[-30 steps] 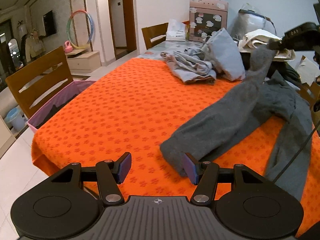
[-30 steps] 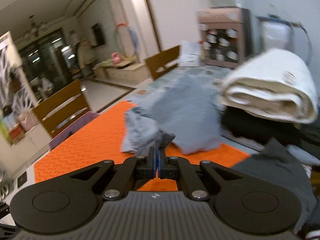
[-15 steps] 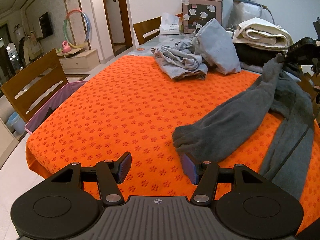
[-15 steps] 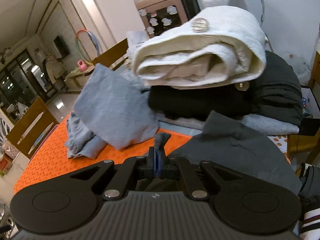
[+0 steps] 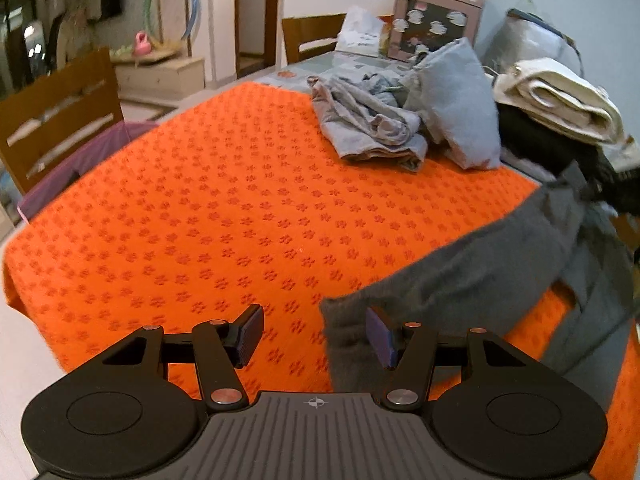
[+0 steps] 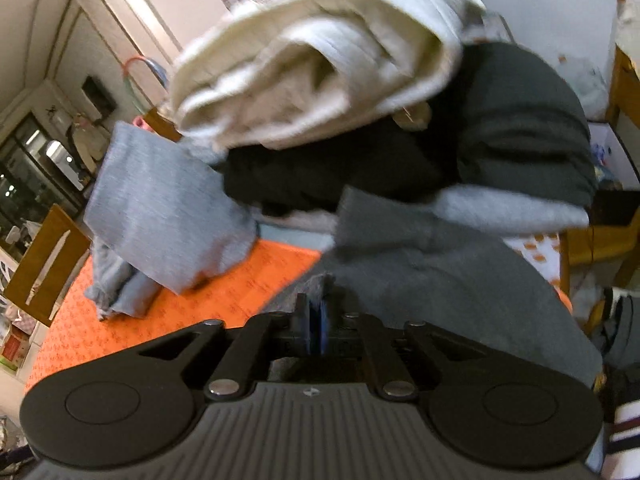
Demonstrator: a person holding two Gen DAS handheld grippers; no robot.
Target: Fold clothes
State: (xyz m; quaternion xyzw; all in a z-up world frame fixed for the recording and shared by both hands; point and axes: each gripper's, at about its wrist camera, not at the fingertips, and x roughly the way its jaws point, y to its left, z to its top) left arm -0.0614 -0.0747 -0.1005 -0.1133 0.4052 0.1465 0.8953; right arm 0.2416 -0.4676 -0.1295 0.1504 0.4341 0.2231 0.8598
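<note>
A dark grey long-sleeved garment (image 5: 460,280) lies across the right side of the orange patterned table cover (image 5: 240,220). Its sleeve cuff (image 5: 344,332) reaches my left gripper (image 5: 314,336), which is open; the cuff lies between the fingers against the right pad (image 5: 380,336). In the right wrist view the same grey garment (image 6: 420,272) spreads just ahead of my right gripper (image 6: 314,326). Its jaws are opening, with a narrow gap and a tuft of grey fabric still between the pads.
Crumpled light grey clothes (image 5: 380,120) lie at the far end of the table. A stack of folded clothes topped by a cream piece (image 6: 312,72) stands close ahead of the right gripper. A wooden chair (image 5: 60,112) and a purple basket (image 5: 80,164) are at the left.
My right gripper came down towards the table with the grey garment and its pads have begun to part. The left gripper has slid over so the cuff now lies between its fingers.
</note>
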